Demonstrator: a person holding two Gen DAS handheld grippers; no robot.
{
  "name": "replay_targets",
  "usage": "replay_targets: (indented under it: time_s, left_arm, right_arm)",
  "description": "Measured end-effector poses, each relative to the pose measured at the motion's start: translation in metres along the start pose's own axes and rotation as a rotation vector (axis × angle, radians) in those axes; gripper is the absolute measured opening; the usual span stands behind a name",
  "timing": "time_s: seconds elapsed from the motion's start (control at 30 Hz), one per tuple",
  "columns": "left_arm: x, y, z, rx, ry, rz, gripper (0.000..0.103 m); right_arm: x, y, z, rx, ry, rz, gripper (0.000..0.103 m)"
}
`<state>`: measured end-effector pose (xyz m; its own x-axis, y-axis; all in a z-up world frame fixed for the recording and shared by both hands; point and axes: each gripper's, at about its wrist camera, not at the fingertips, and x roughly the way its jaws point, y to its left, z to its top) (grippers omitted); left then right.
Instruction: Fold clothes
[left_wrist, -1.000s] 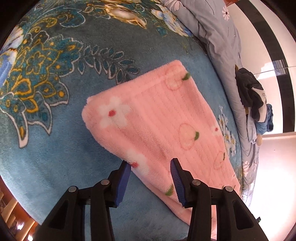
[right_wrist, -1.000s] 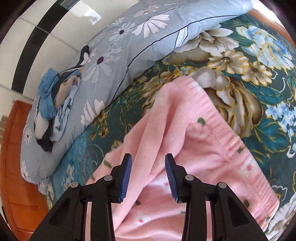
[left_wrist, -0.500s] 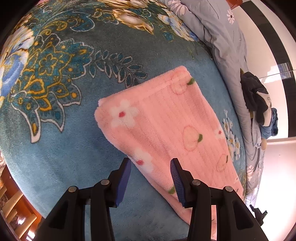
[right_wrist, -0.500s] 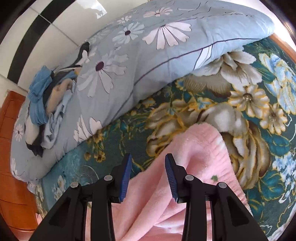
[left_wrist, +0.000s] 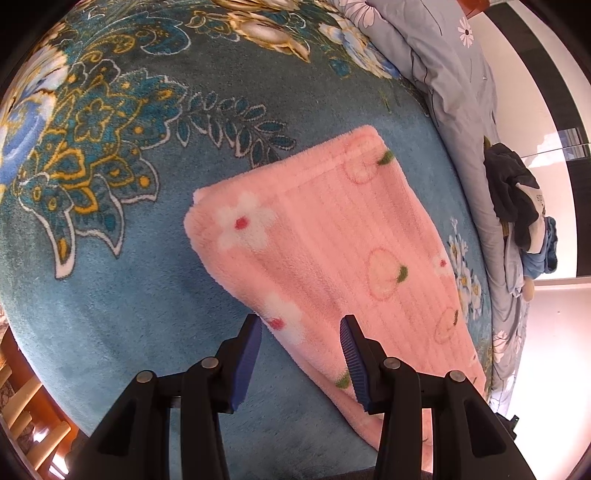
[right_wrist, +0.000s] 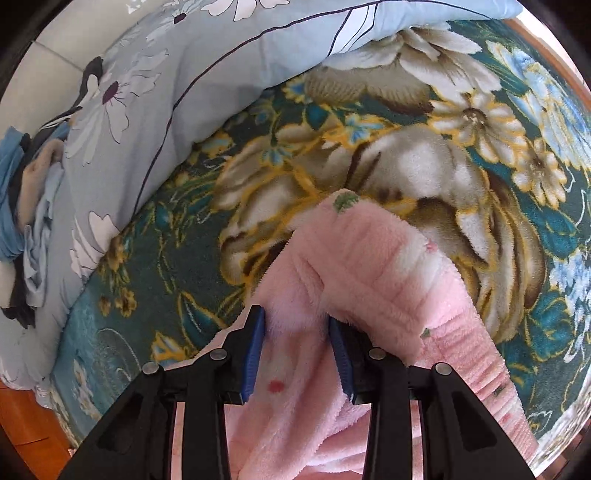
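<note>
A pink fleece garment (left_wrist: 332, 251) with white flowers and peach prints lies flat on the teal floral blanket (left_wrist: 110, 147). My left gripper (left_wrist: 301, 332) is open, its blue pads either side of the garment's near edge. In the right wrist view the same pink garment (right_wrist: 388, 280) is bunched and ribbed at one end. My right gripper (right_wrist: 297, 326) is open, and pink fabric lies between its pads, a fold draping over the right finger (right_wrist: 341, 354).
A grey-blue daisy-print duvet (right_wrist: 184, 74) lies rolled along the far side of the bed. A pile of dark and blue clothes (left_wrist: 524, 206) sits on it, also in the right wrist view (right_wrist: 22, 184). Wooden furniture (left_wrist: 22, 406) shows beyond the bed edge.
The left gripper has drawn back slightly over the garment's near edge. The right gripper swung up toward the duvet, then back down onto the bunched pink fabric, which now lies between its pads.
</note>
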<state>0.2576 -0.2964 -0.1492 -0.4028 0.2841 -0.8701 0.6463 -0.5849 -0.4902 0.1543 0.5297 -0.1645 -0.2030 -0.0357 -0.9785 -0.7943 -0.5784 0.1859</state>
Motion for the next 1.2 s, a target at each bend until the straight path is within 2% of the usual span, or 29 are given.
replay_targets:
  time_s: [0.07, 0.13, 0.27, 0.43, 0.57, 0.6, 0.7, 0.8, 0.9, 1.1, 1.2]
  left_arm:
    - [-0.001, 0.002, -0.001, -0.008, -0.001, -0.009, 0.047]
    - [-0.002, 0.003, -0.001, -0.011, -0.002, -0.017, 0.047]
    - [-0.008, 0.001, 0.002, 0.004, -0.013, -0.038, 0.047]
    - [-0.014, -0.005, 0.010, 0.021, -0.025, -0.062, 0.047]
    - [-0.011, -0.009, 0.014, 0.029, -0.031, -0.073, 0.047]
    - [-0.012, -0.007, 0.013, 0.030, -0.031, -0.074, 0.047]
    - [-0.006, 0.000, 0.013, 0.020, -0.020, -0.075, 0.047]
    - [0.001, 0.005, 0.014, 0.002, -0.002, -0.061, 0.047]
    - [-0.002, 0.007, 0.015, 0.001, -0.014, -0.074, 0.047]
    - [-0.012, 0.018, 0.017, -0.045, -0.067, -0.132, 0.047]
    - [-0.014, 0.021, 0.019, -0.047, -0.071, -0.140, 0.043]
  right_arm:
    - [-0.002, 0.007, -0.001, -0.027, -0.007, -0.039, 0.016]
    - [-0.012, 0.011, -0.002, -0.044, -0.025, -0.030, 0.007]
    - [-0.057, 0.014, -0.001, -0.068, -0.089, 0.065, 0.005]
    - [-0.156, 0.002, -0.018, -0.107, -0.216, 0.263, 0.005]
    - [-0.200, -0.054, -0.077, -0.075, -0.264, 0.306, 0.005]
    - [-0.196, -0.076, -0.095, -0.050, -0.251, 0.285, 0.005]
    - [-0.152, -0.136, -0.137, 0.058, -0.124, 0.186, 0.005]
    - [-0.117, -0.176, -0.164, 0.220, -0.052, 0.198, 0.005]
    - [-0.106, -0.177, -0.172, 0.230, -0.036, 0.186, 0.005]
    - [-0.114, -0.160, -0.154, 0.180, -0.070, 0.203, 0.005]
    - [-0.119, -0.153, -0.147, 0.160, -0.086, 0.214, 0.005]
